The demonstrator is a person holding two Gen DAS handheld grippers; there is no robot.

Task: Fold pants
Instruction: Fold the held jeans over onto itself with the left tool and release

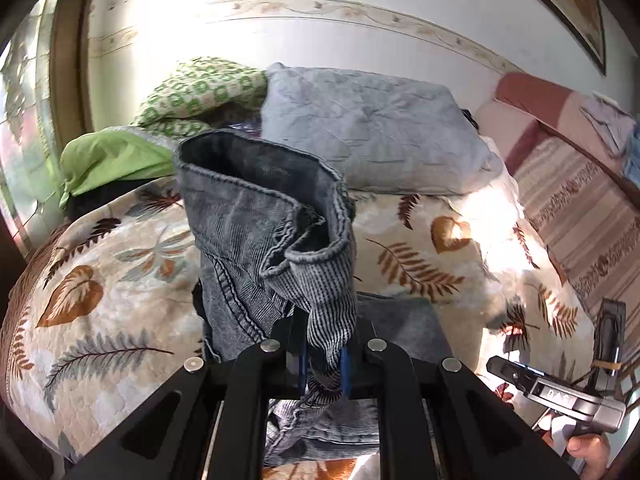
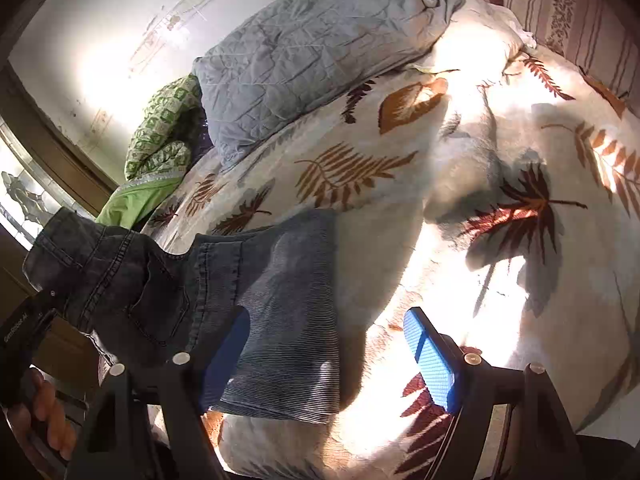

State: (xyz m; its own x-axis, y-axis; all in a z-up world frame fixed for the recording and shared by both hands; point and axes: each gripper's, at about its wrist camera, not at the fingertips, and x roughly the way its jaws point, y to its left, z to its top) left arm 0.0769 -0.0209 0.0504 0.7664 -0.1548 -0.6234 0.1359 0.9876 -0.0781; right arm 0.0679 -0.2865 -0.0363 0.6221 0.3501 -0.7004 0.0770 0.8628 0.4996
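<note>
Clamped on a bunch of grey denim at the bottom centre of its view, the left gripper [image 1: 324, 364] holds part of the pants [image 1: 264, 232] lifted. At the bottom of its own view the right gripper [image 2: 328, 356] stands spread, holding nothing, over the folded part lying on the bed [image 2: 460, 200]. The fold looks partly done; the raised portion remains to be laid over. Beyond lie a grey pillow [image 1: 368, 128], green bedding [image 1: 116, 156] and a pale wall [image 1: 240, 28].

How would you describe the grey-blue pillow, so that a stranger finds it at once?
On the leaf-print bedspread, look toward the wall. The grey-blue pillow lies there, beside a green patterned cushion. Only it is plain, quilted and wrinkled.
</note>
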